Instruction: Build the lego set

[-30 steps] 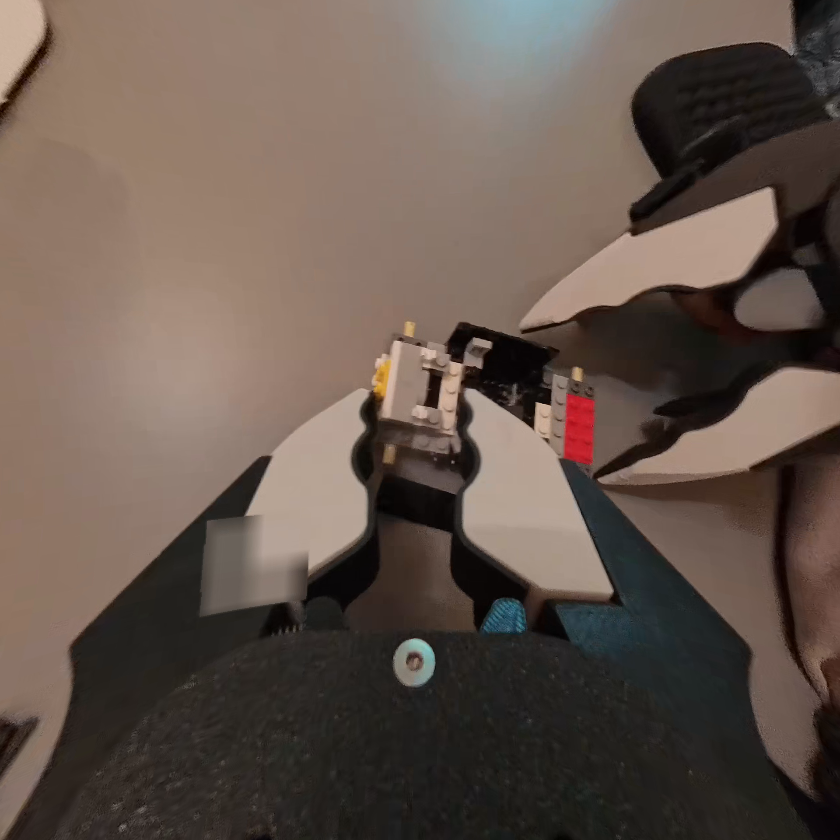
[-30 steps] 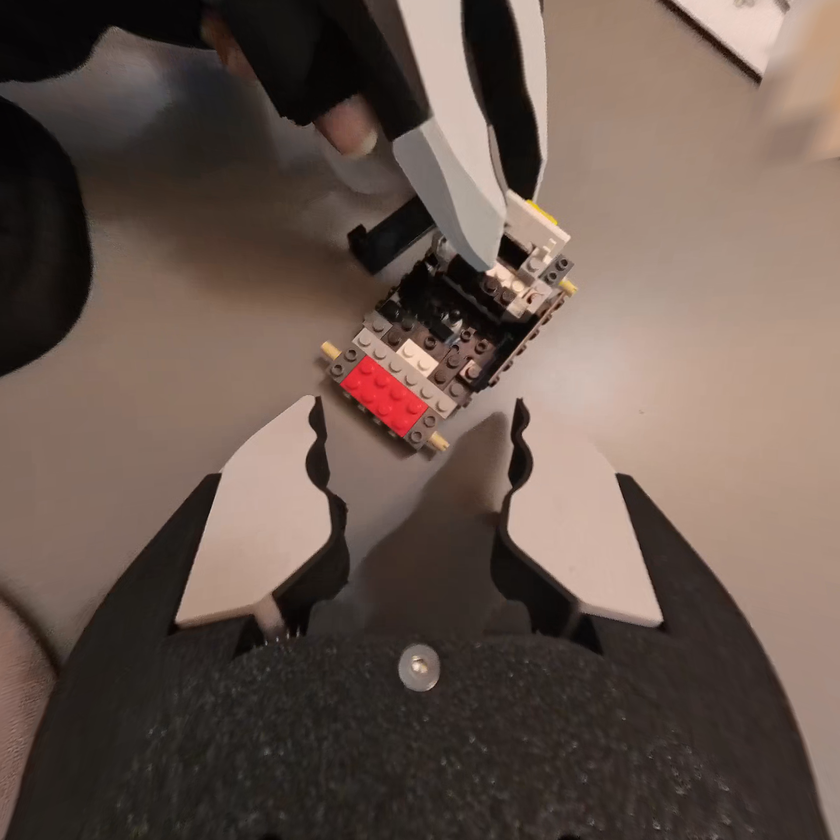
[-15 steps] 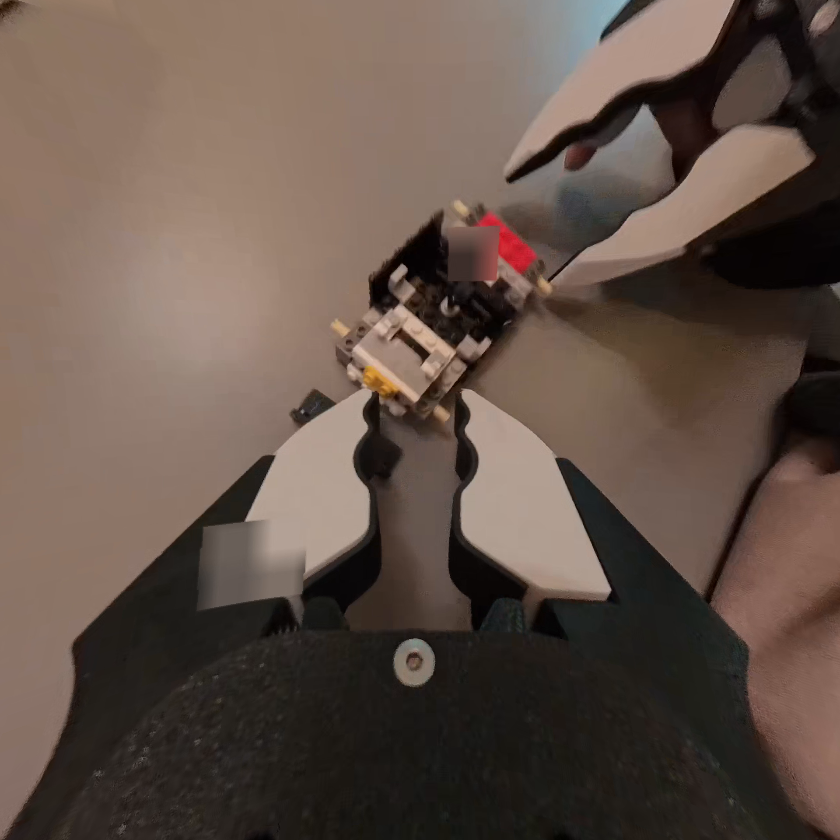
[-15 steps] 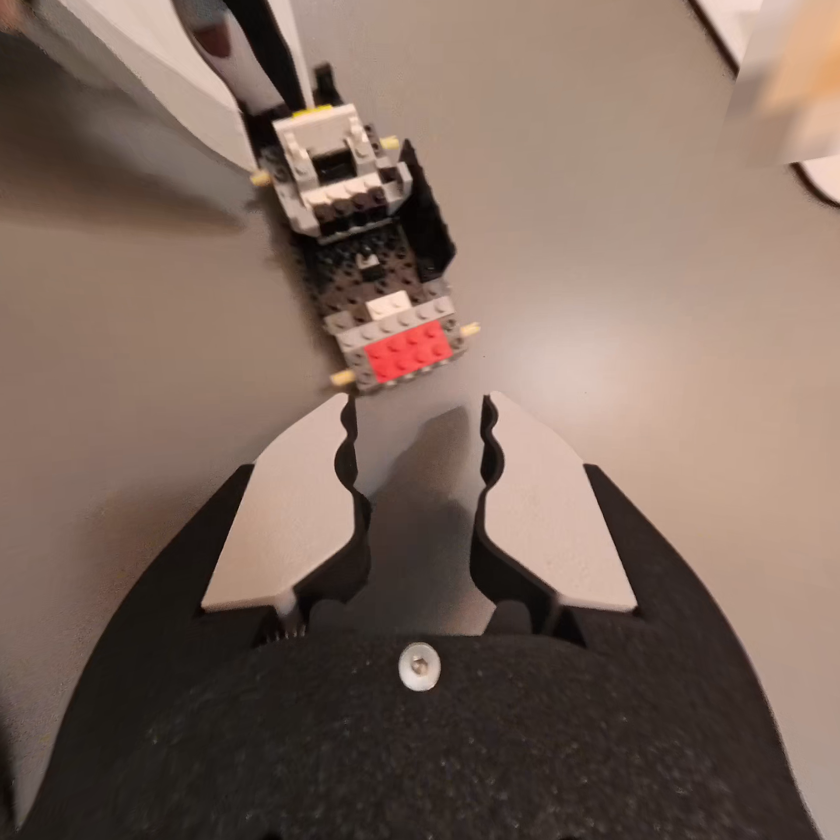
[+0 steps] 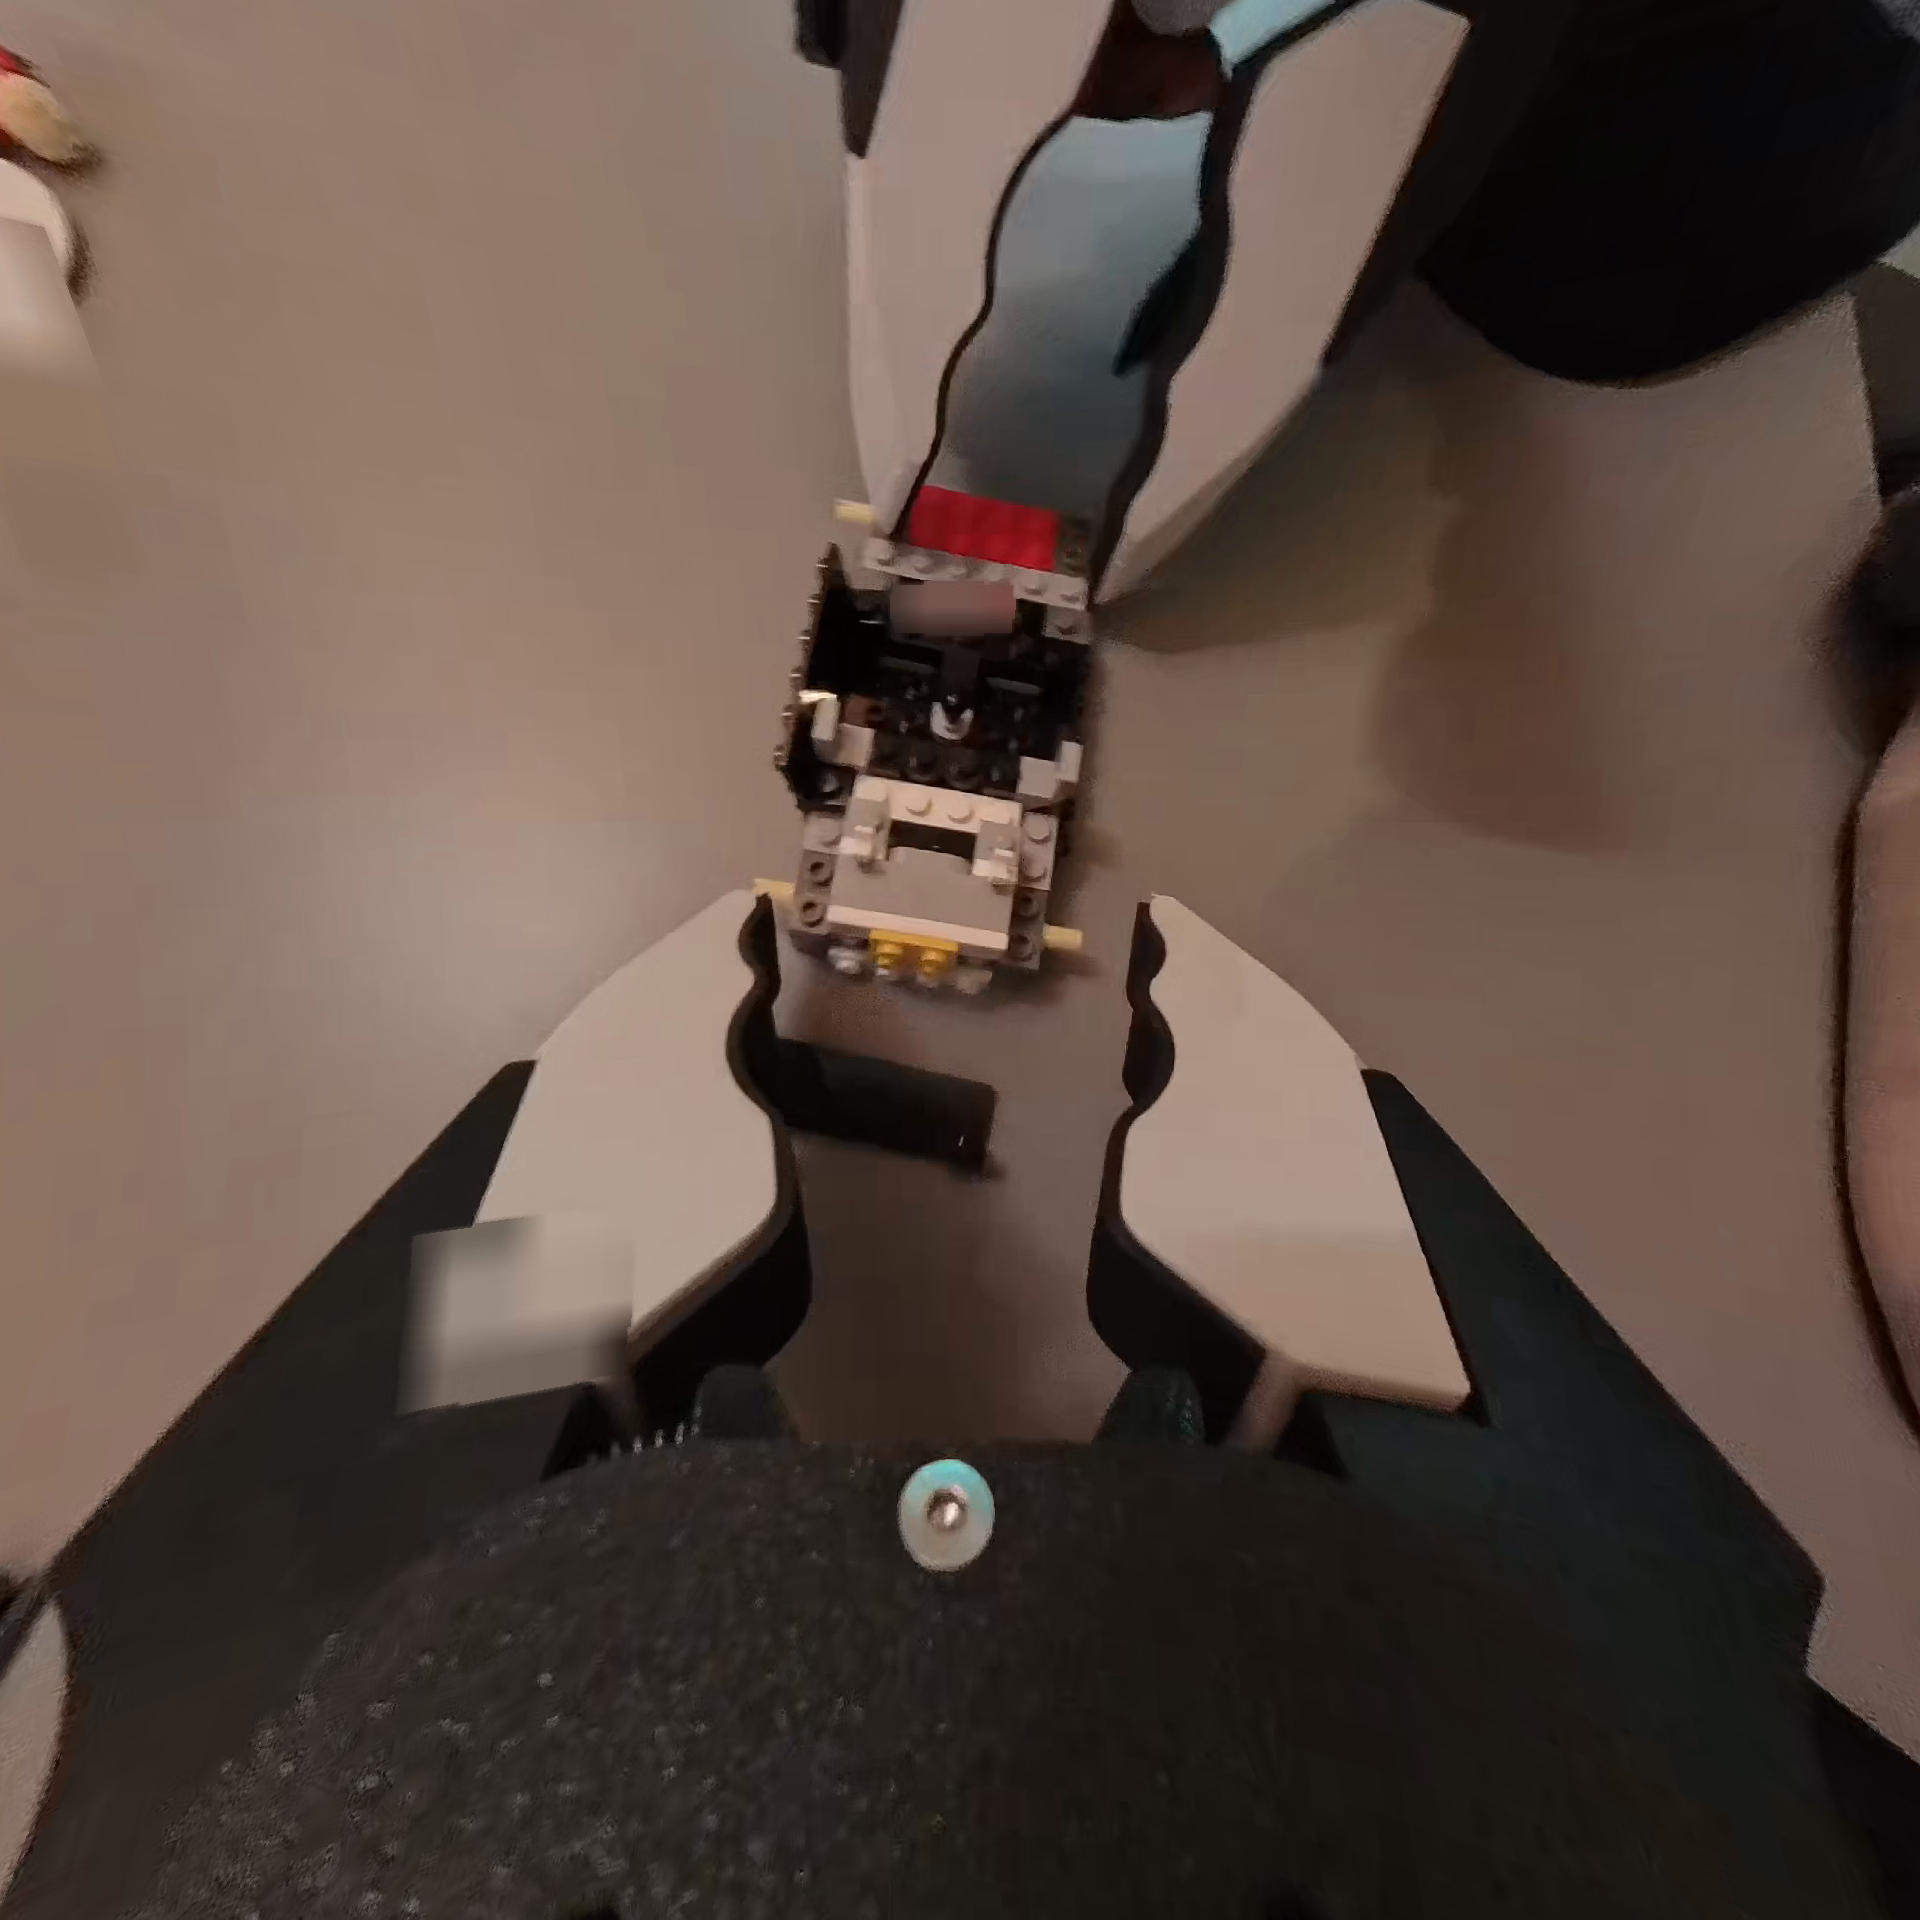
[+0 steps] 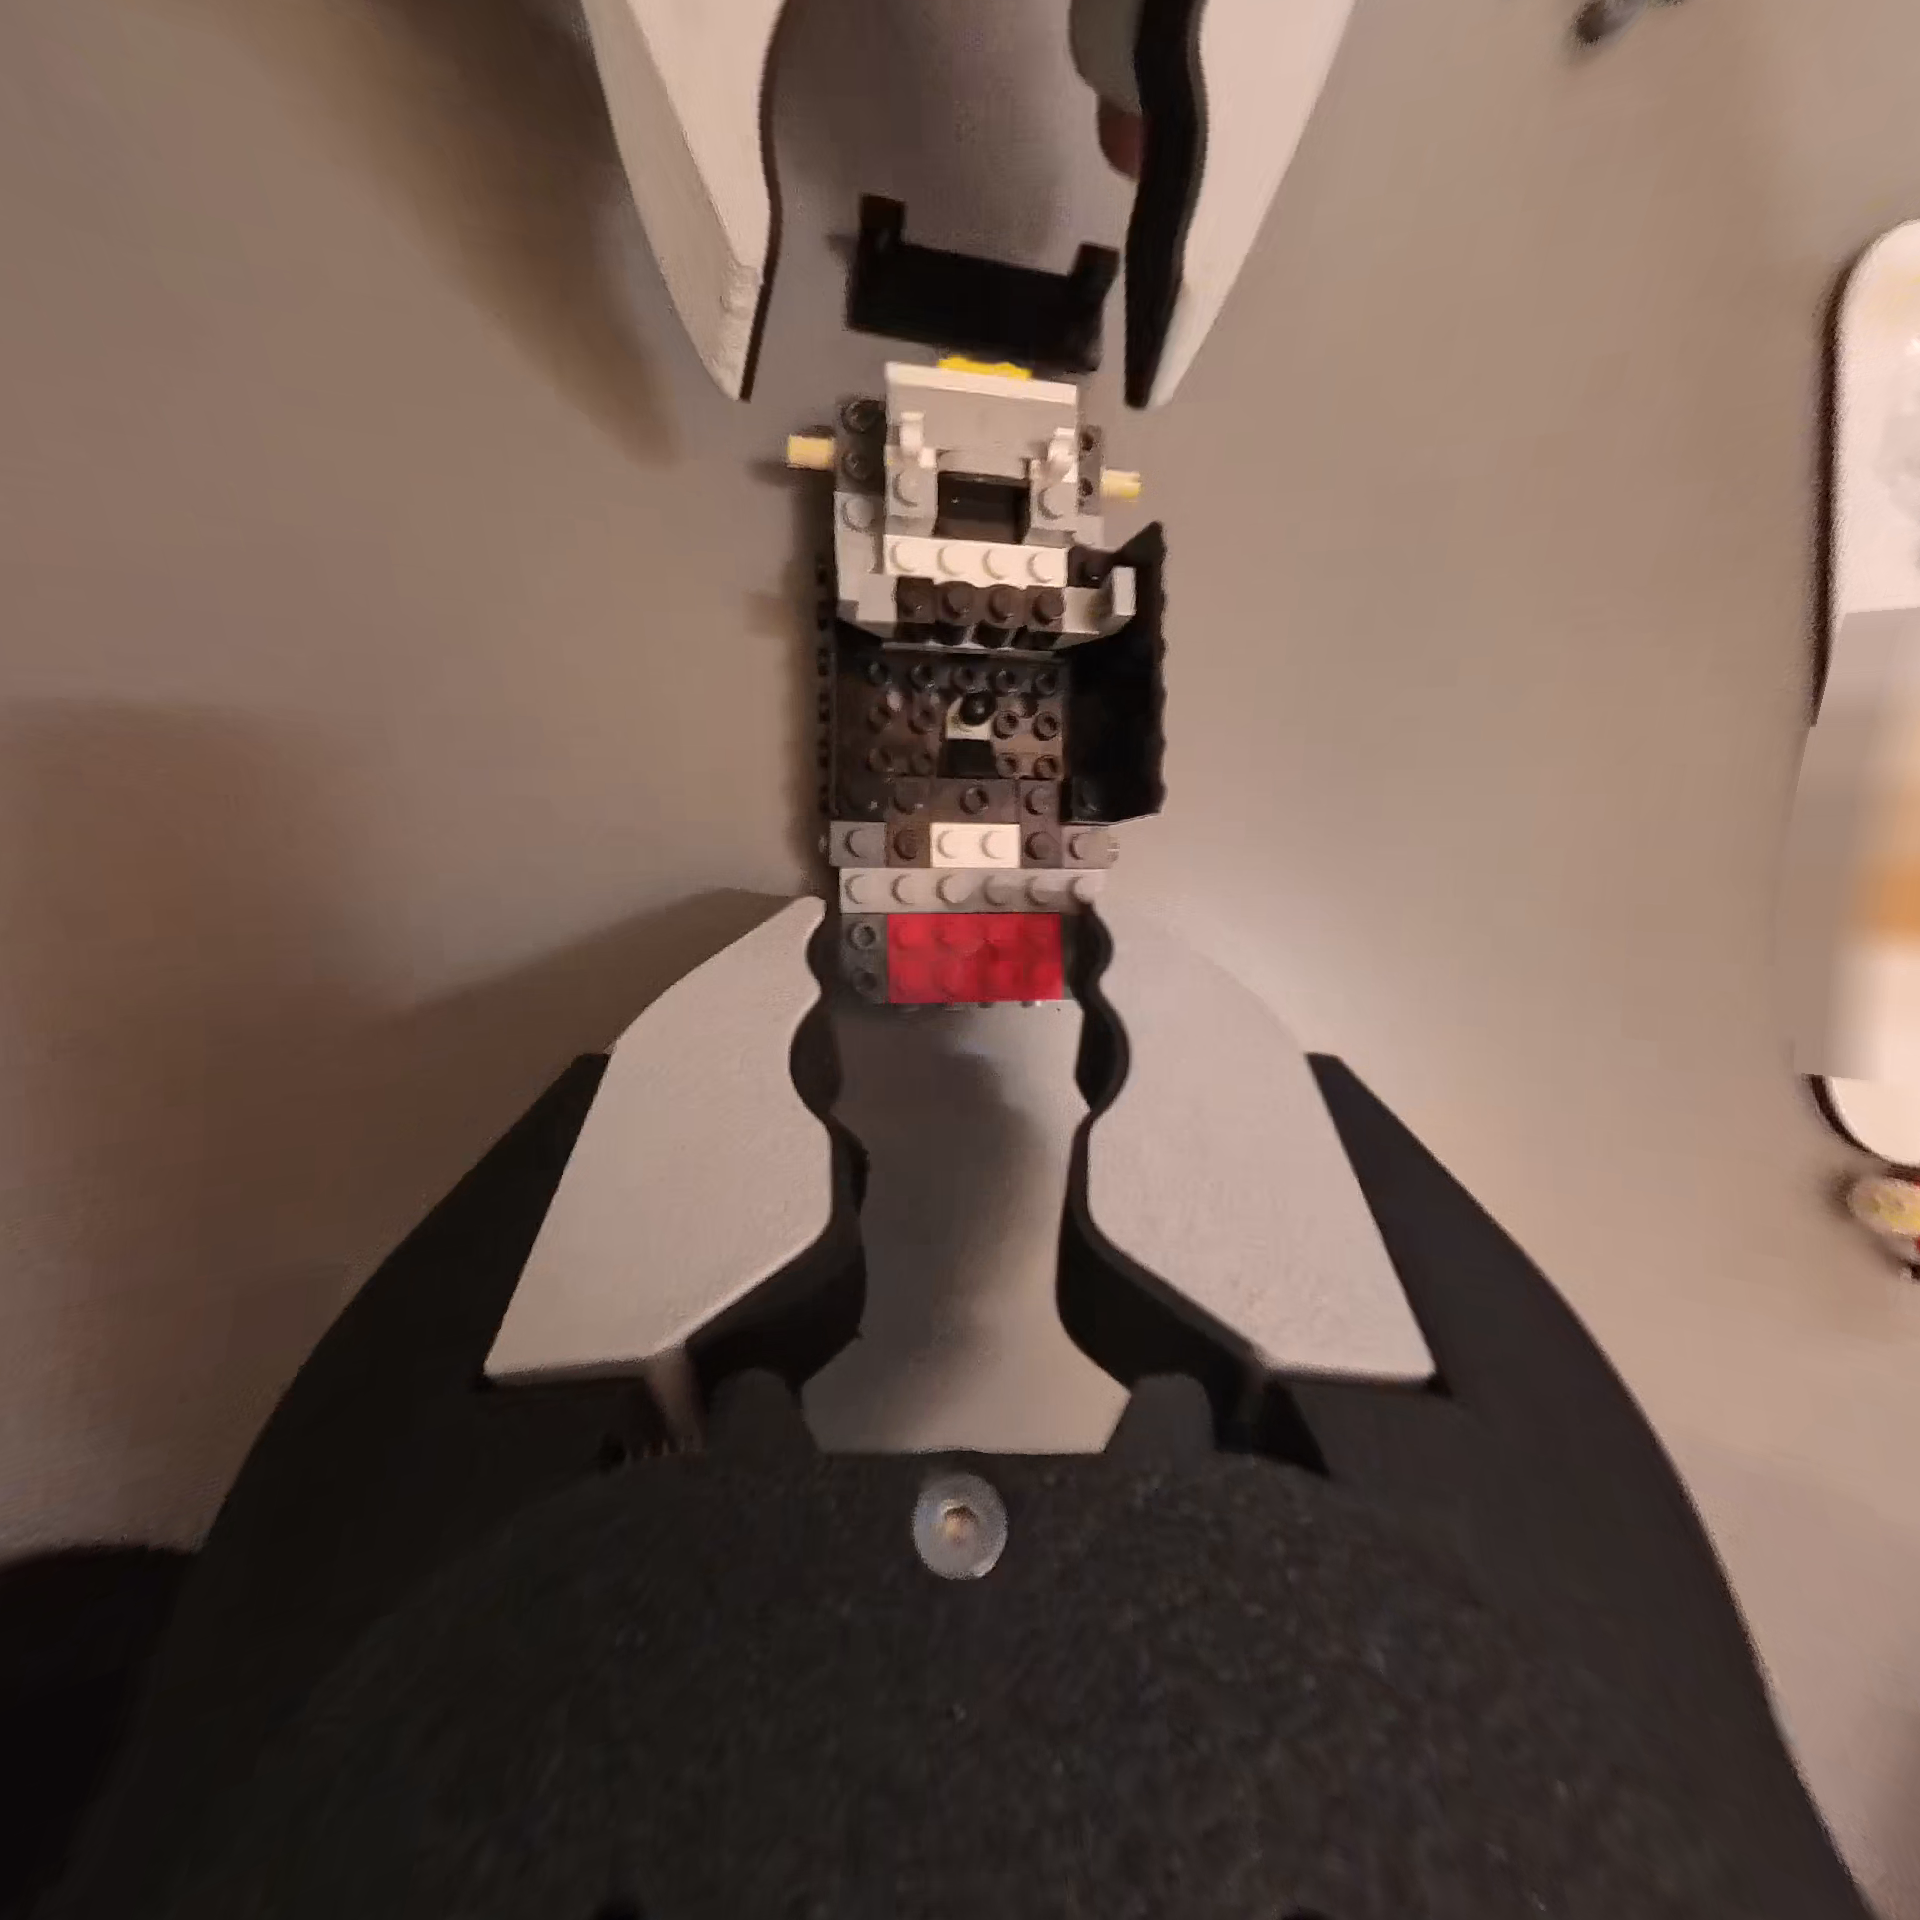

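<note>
1. Left tongs (image 5: 948, 920): spread wide and holding nothing; the two pale fingers stand on either side of the yellow end of the lego model (image 5: 935, 758) without touching it.
2. Right tongs (image 6: 958, 951): narrowed around the red end of the model, one finger at each side of the red plate (image 6: 975, 956); whether the fingers actually press on the bricks cannot be told. The left wrist view shows these same tongs (image 5: 997, 525) coming in from the far side, tips at the red end.
3. Lego model: a long, low build lying flat on the counter (image 6: 364, 623), stretched between the two pairs of tongs. From the red plate it runs through grey and white strips, a black studded middle with one raised black side wall, to a grey and white block with a small yellow piece at the far tip. Short cream pegs stick out sideways near both ends.
4. Loose black part (image 5: 883, 1112): lies on the counter just beyond the yellow end, between the left tongs' fingers, apart from the model.
5. Counter: plain beige. At its right edge in the right wrist view, a blurred white object (image 6: 1870, 436).
</note>
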The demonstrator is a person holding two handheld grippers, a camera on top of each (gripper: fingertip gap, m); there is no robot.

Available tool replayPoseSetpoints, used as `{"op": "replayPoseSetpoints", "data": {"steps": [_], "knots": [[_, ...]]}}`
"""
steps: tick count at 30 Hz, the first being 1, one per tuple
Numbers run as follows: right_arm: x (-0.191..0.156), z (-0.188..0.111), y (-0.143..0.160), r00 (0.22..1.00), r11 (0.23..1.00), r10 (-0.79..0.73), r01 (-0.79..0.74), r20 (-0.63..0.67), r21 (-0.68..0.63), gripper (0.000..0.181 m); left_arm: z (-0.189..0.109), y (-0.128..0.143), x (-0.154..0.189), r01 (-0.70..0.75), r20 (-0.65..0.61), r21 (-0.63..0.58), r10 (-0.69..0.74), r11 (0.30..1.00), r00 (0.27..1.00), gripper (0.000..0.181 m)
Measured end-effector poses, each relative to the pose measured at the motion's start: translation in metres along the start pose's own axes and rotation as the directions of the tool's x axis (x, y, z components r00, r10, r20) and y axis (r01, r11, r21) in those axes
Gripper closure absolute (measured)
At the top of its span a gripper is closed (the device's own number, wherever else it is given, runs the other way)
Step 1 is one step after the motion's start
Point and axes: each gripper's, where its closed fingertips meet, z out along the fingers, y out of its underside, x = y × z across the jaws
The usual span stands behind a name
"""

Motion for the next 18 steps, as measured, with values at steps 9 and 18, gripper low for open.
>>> {"op": "replayPoseSetpoints", "data": {"steps": [9, 18], "knots": [[0.015, -0.015, -0.020, 0.974, 0.957, 0.227, -0.222, -0.008, 0.186, 0.171, 0.013, -0.002, 0.005, -0.042, 0.081, -0.020, 0.043, 0.999, 0.996, 0.147], [0.022, 0.001, -0.018, 0.913, 0.911, 0.394, -0.374, -0.102, 0.174, 0.181, 0.017, -0.005, 0.011, 0.000, 0.102, -0.010, 0.001, 1.000, 0.995, 0.147]]}}
